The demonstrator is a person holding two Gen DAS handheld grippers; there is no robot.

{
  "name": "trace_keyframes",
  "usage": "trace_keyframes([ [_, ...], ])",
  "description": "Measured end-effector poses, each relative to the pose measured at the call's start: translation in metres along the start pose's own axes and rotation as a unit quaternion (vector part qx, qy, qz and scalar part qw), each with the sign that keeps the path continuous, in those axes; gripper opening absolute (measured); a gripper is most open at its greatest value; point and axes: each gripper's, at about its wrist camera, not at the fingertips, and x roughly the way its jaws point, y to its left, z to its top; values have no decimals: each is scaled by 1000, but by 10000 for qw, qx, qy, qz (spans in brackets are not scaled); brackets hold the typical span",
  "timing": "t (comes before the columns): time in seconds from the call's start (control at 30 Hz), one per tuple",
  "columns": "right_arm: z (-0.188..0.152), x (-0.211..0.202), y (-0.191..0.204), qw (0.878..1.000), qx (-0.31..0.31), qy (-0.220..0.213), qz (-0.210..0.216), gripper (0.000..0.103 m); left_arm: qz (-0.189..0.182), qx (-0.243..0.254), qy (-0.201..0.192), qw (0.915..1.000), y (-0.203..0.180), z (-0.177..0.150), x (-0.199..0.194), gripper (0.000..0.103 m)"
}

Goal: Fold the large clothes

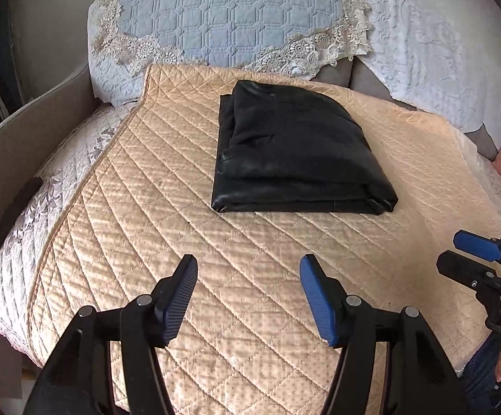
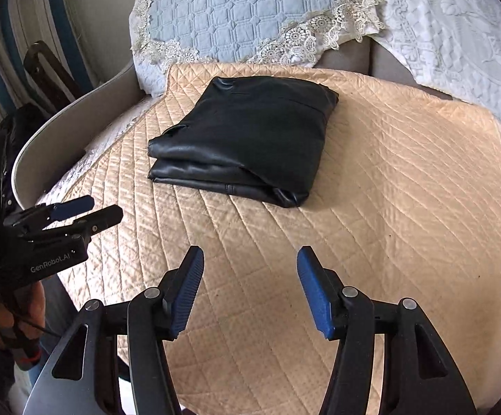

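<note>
A black leather-like garment lies folded into a compact rectangle on a beige quilted cover. It also shows in the right wrist view. My left gripper is open and empty, held above the cover in front of the garment, apart from it. My right gripper is open and empty, also in front of the garment. Each gripper shows in the other's view: the right one at the right edge, the left one at the left edge.
The beige cover lies on a sofa seat. A blue quilted cushion with lace trim and a white embroidered cloth stand at the back. A grey armrest runs along the left.
</note>
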Motion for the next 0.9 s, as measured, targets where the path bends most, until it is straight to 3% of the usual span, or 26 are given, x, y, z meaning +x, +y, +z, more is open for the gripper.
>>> trace_keyframes([
  [0.9, -4, -2, 7, 10000, -70, 18, 56, 57, -209, -89, 80, 9997, -8, -7, -8, 64],
])
